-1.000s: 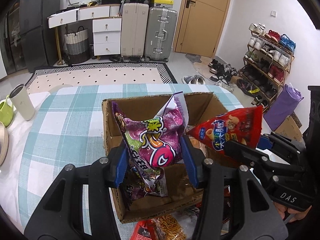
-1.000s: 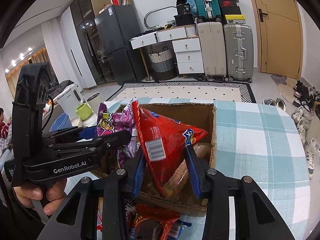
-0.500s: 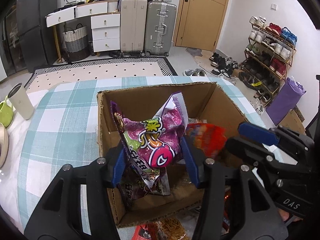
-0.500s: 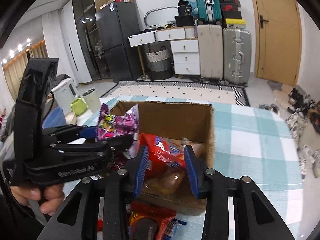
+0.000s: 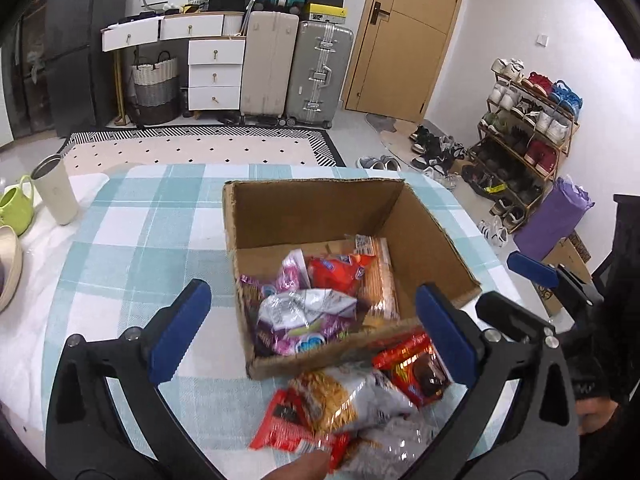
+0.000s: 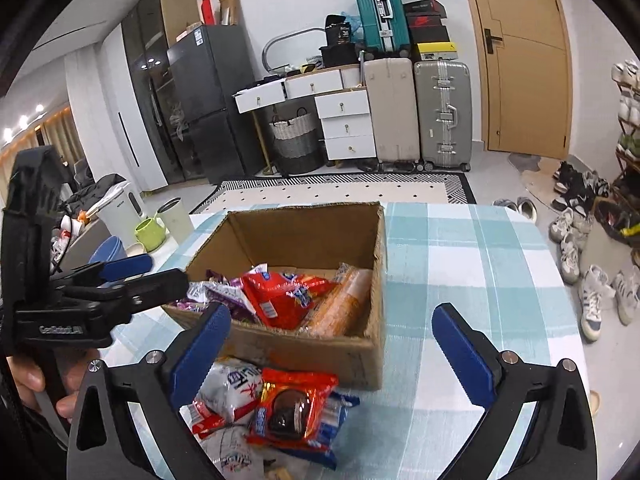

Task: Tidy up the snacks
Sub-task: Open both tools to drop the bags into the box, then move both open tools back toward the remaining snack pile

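Hanging with blue pads wide apart and gripping nothing, the left gripper (image 5: 308, 320) and right gripper (image 6: 332, 340) sit above the near edge of the box (image 5: 320, 200) on the checked table (image 5: 140, 240). The left view alone shows the shoe rack (image 5: 524, 120) and the purple bag (image 5: 304, 320) fully, while the right view alone shows the fridge (image 6: 208, 100). The box holds the purple bag, a red bag (image 6: 280, 296) and an orange pack (image 6: 344, 300); a cookie pack (image 6: 296, 408) lies on the table, just outside the box.
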Action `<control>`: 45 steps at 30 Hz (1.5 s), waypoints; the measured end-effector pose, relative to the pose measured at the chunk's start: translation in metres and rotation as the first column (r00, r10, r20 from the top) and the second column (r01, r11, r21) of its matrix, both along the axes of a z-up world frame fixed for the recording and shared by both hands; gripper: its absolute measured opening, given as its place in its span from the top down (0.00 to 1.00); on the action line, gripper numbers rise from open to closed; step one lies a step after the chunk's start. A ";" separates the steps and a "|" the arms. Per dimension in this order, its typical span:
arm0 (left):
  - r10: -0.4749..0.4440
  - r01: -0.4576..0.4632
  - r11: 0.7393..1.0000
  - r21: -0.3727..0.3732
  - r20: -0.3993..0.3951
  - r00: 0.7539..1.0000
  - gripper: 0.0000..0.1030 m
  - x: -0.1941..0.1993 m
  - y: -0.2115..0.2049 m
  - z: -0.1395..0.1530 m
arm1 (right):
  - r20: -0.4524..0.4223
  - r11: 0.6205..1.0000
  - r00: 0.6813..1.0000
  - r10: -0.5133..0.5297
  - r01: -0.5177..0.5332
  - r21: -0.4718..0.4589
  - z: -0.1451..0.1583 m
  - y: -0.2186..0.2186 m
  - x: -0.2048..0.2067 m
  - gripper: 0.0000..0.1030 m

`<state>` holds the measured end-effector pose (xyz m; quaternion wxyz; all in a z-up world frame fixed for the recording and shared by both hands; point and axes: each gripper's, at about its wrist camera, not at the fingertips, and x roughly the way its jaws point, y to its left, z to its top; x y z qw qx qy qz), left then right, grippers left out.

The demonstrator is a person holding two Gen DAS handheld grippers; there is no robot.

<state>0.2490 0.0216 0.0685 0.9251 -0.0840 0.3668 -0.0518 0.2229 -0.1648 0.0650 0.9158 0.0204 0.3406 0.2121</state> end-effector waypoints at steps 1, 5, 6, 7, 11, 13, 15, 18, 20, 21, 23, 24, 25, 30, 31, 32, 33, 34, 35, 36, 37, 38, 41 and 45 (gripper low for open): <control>0.002 -0.002 1.000 0.005 0.001 1.000 0.01 -0.005 0.000 0.002 | -0.001 1.000 1.000 -0.001 0.001 0.002 0.001 -0.001 -0.005 0.01; 0.024 -0.024 1.000 0.019 0.004 1.000 0.01 -0.031 0.003 0.009 | -0.006 1.000 1.000 -0.002 0.003 0.010 0.002 -0.005 -0.018 0.01; 0.029 -0.029 0.999 0.020 0.004 1.000 0.01 -0.036 0.004 0.010 | -0.007 1.000 1.000 -0.006 0.006 0.012 0.002 -0.007 -0.022 0.01; 0.037 -0.037 0.999 0.019 0.005 0.999 0.01 -0.042 0.006 0.011 | -0.008 1.000 1.000 -0.007 0.008 0.014 0.003 -0.006 -0.025 0.01; 0.050 -0.050 0.999 0.015 -0.002 0.999 0.01 -0.063 0.010 0.012 | -0.020 1.000 1.000 -0.007 0.007 0.019 0.003 -0.010 -0.038 0.01; 0.057 -0.057 0.998 0.018 -0.005 0.998 0.01 -0.073 0.013 0.011 | -0.025 1.000 1.000 -0.001 0.002 0.021 0.001 -0.009 -0.046 0.01; 0.061 -0.060 0.998 0.019 -0.009 0.998 0.01 -0.083 0.014 0.009 | -0.027 1.000 1.000 -0.009 0.009 0.015 0.000 -0.011 -0.054 0.01; 0.060 -0.060 0.998 0.018 -0.020 0.998 0.01 -0.092 0.016 0.007 | -0.039 1.000 0.999 -0.017 0.018 0.015 -0.003 -0.016 -0.062 0.01; 0.061 -0.060 0.998 0.016 -0.024 0.998 0.01 -0.098 0.015 0.004 | -0.046 1.000 0.999 -0.026 0.027 0.014 -0.005 -0.019 -0.067 0.01; 0.058 -0.057 0.998 0.015 -0.030 0.998 0.01 -0.102 0.014 0.002 | -0.050 0.999 0.998 -0.032 0.033 0.014 -0.007 -0.021 -0.070 0.01; 0.052 -0.052 0.999 0.014 -0.040 0.998 0.01 -0.106 0.012 -0.001 | -0.062 0.999 0.997 -0.040 0.041 0.022 -0.010 -0.026 -0.073 0.01; 0.048 -0.047 0.999 0.016 -0.045 0.998 0.01 -0.109 0.010 -0.003 | -0.068 0.999 0.997 -0.042 0.044 0.025 -0.011 -0.027 -0.073 0.01; 0.047 -0.046 0.999 0.017 -0.049 0.998 0.01 -0.111 0.008 -0.005 | -0.073 0.999 0.996 -0.045 0.047 0.027 -0.012 -0.029 -0.075 0.01; 0.032 -0.031 0.999 0.008 -0.075 0.997 0.01 -0.118 0.000 -0.013 | -0.088 0.999 0.995 -0.047 0.049 0.023 -0.019 -0.032 -0.083 0.01; 0.025 -0.024 1.000 0.010 -0.081 0.996 0.01 -0.119 -0.002 -0.015 | -0.091 0.999 0.995 -0.045 0.047 0.021 -0.021 -0.032 -0.085 0.01; 0.023 -0.022 1.000 0.013 -0.084 0.996 0.01 -0.118 -0.003 -0.016 | -0.094 0.999 0.995 -0.045 0.047 0.018 -0.022 -0.033 -0.087 0.01; 0.024 -0.023 1.000 0.017 -0.086 0.996 0.01 -0.120 -0.004 -0.018 | -0.098 0.999 0.994 -0.047 0.049 0.014 -0.024 -0.034 -0.088 0.01; 0.023 -0.022 1.000 0.015 -0.089 0.996 0.01 -0.121 -0.005 -0.020 | -0.103 0.999 0.994 -0.046 0.047 0.012 -0.027 -0.035 -0.090 0.01; 0.022 -0.021 1.000 0.011 -0.092 0.996 0.01 -0.120 -0.005 -0.021 | -0.109 0.999 0.993 -0.043 0.045 0.010 -0.029 -0.036 -0.092 0.01; 0.020 -0.019 1.000 0.007 -0.096 0.995 0.01 -0.121 -0.006 -0.023 | -0.116 0.999 0.992 -0.042 0.043 0.007 -0.032 -0.036 -0.093 0.01; 0.019 -0.018 1.000 0.007 -0.101 0.995 0.01 -0.121 -0.006 -0.024 | -0.121 0.999 0.992 -0.043 0.044 0.004 -0.034 -0.037 -0.094 0.01; 0.019 -0.019 1.000 0.007 -0.103 0.994 0.01 -0.122 -0.007 -0.025 | -0.127 0.999 0.991 -0.044 0.044 0.001 -0.036 -0.037 -0.095 0.01; 0.019 -0.018 1.000 0.007 -0.111 0.994 0.01 -0.123 -0.007 -0.027 | -0.160 0.999 0.986 -0.049 0.050 0.003 -0.045 -0.039 -0.095 0.01; 0.018 -0.017 1.000 0.009 -0.124 0.992 0.01 -0.125 -0.008 -0.033 | -0.198 0.999 0.979 -0.042 0.042 -0.003 -0.058 -0.041 -0.097 0.01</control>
